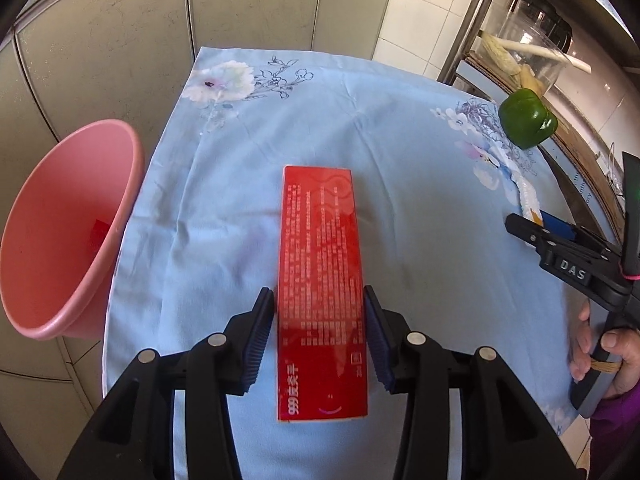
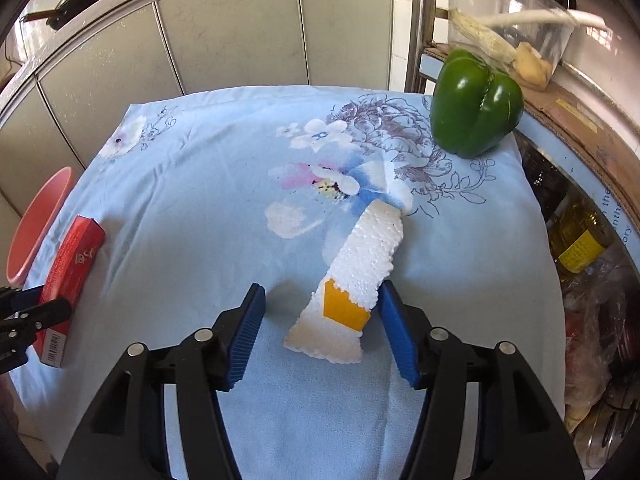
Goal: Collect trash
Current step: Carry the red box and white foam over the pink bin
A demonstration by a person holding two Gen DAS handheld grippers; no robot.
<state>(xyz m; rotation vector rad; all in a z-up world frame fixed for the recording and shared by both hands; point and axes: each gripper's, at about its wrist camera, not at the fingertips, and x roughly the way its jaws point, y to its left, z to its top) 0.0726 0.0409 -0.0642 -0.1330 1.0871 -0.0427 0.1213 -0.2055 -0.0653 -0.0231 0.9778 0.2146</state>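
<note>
A long red carton (image 1: pixel 322 280) lies flat on the blue flowered cloth (image 1: pixel 400 120). My left gripper (image 1: pixel 318 292) straddles its near half, open, with the pads close beside its long edges and a slim gap on the left. A white foam strip (image 2: pixel 360 264) with a yellow patch rests on the cloth inside my right gripper (image 2: pixel 320 288), which is open. The right pad sits close to the foam's edge and the left pad is well clear. A pink bin (image 1: pixel 60 240) stands off the table's left edge, with something red inside. The right wrist view shows the carton (image 2: pixel 72 276) at far left.
A green bell pepper (image 2: pixel 476 108) sits at the cloth's far right corner. Behind it a clear plastic tub (image 2: pixel 512 20) holds corn and scraps on a cardboard-topped shelf. Bottles (image 2: pixel 576 248) and bags fill the shelf at right. Grey cabinet doors (image 2: pixel 240 32) stand behind the table. A hand (image 1: pixel 616 360) holds the right gripper.
</note>
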